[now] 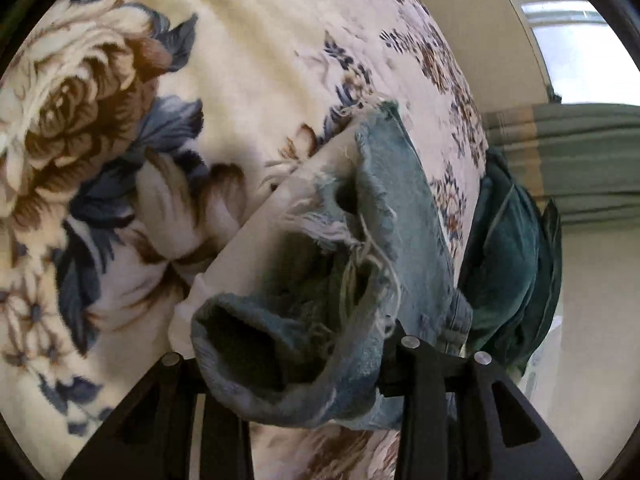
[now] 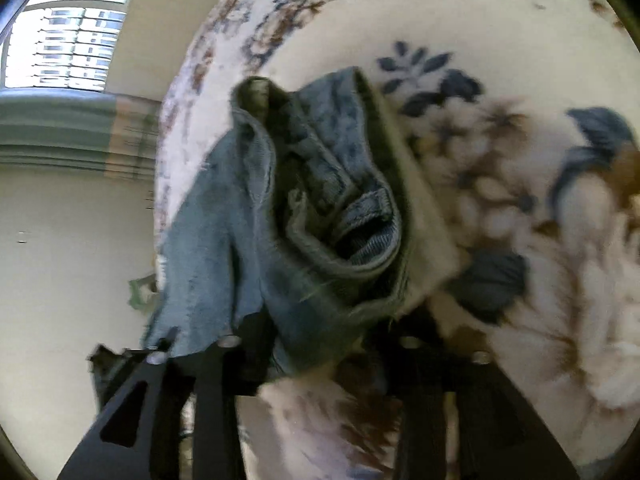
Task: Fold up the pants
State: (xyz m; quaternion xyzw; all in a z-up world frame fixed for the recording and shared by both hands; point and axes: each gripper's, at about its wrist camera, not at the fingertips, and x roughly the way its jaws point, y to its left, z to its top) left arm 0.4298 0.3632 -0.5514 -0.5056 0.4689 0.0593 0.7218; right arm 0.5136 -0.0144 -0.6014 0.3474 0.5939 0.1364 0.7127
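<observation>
No brand, label or writing can be read anywhere. The one pair of jeans (image 1: 384,216) is faded blue denim, heavily distressed, with frayed holes and loose white threads; a raw frayed leg end points away in the left wrist view, while the right wrist view shows the jeans (image 2: 320,184) bunched, with the waistband and a belt loop rolled open toward the camera. The jeans lie gathered on a bed covered by one floral blanket (image 1: 248,64), cream with brown roses and blue leaves. The left hand-held gripper (image 1: 304,356) is clenched on a bunched fold of denim that bulges between its two black fingers. The right hand-held gripper (image 2: 320,344) has denim draped over its fingers, but motion blur hides whether it clamps the cloth. One dark green garment (image 1: 508,264) lies just beside the jeans at the bed's edge. Beyond are one window (image 2: 68,48) and a striped green curtain (image 1: 580,160).
</observation>
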